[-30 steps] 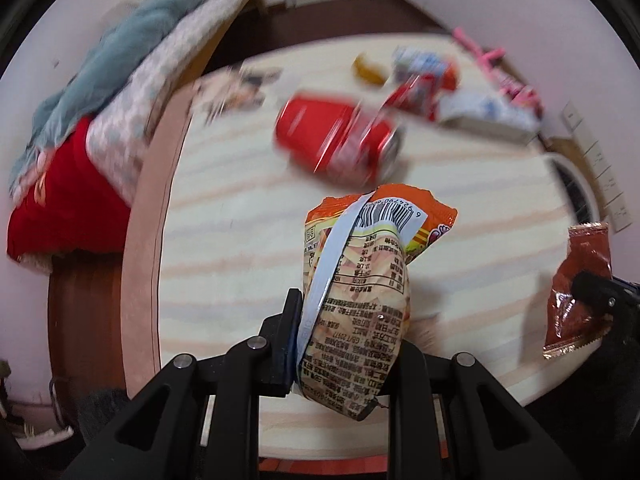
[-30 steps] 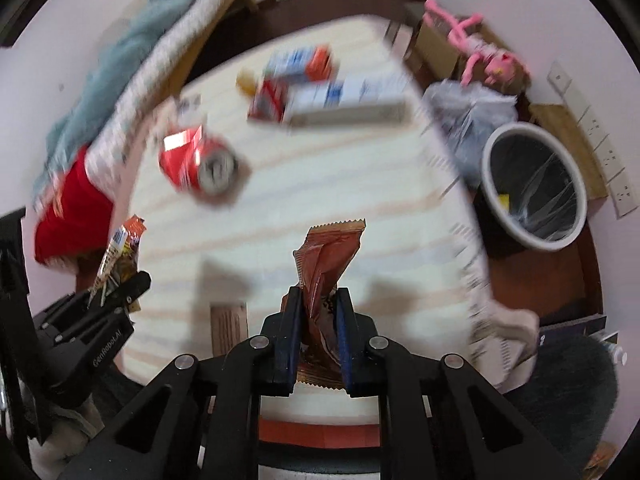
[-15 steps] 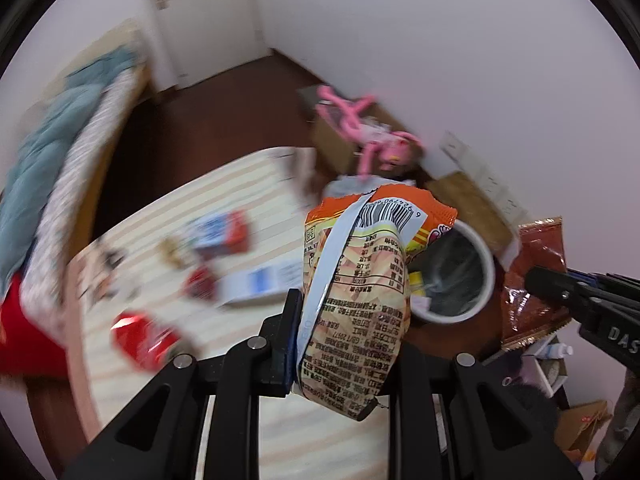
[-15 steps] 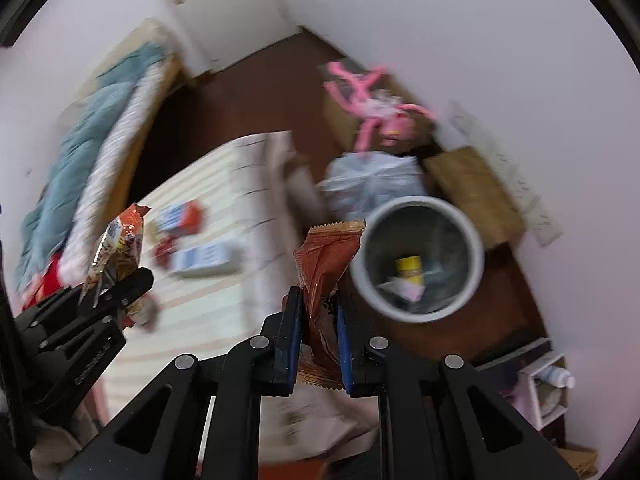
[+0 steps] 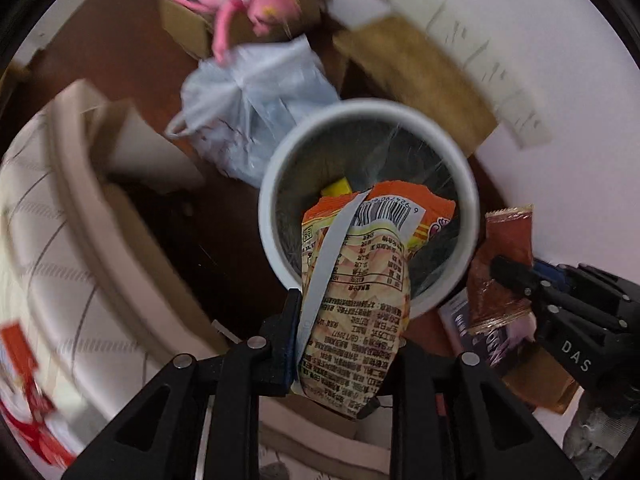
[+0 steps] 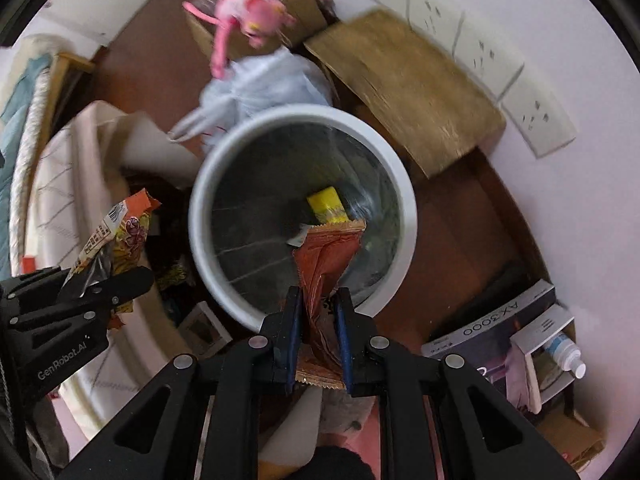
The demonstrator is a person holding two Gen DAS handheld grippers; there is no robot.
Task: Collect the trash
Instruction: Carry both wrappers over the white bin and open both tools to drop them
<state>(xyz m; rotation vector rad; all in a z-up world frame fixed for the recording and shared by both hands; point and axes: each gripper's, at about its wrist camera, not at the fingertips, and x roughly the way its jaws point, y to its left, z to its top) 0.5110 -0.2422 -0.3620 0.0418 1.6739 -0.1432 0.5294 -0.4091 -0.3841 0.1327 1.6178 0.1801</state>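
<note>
Where the left wrist camera looks down, the left gripper has its jaws clamped on an orange and yellow snack bag, whose top with the barcode stands over the near side of a white bin lined with a dark bag. Something yellow lies inside the bin. Dark brown floor surrounds it. A pale plastic bag sits just beyond the bin on the far left, a pink toy lies on a cardboard box behind that, and a brown board leans at the white wall. At left runs a cream striped cloth. At right, the right gripper pinches a reddish-brown wrapper.

From the right wrist camera, the right gripper is clenched on the reddish-brown wrapper, its top edge over the bin. The yellow thing shows at the bottom. At left, the left gripper grips the snack bag outside the bin's rim. Wall sockets line the far wall; a box marked AX 3000 sits at near right.
</note>
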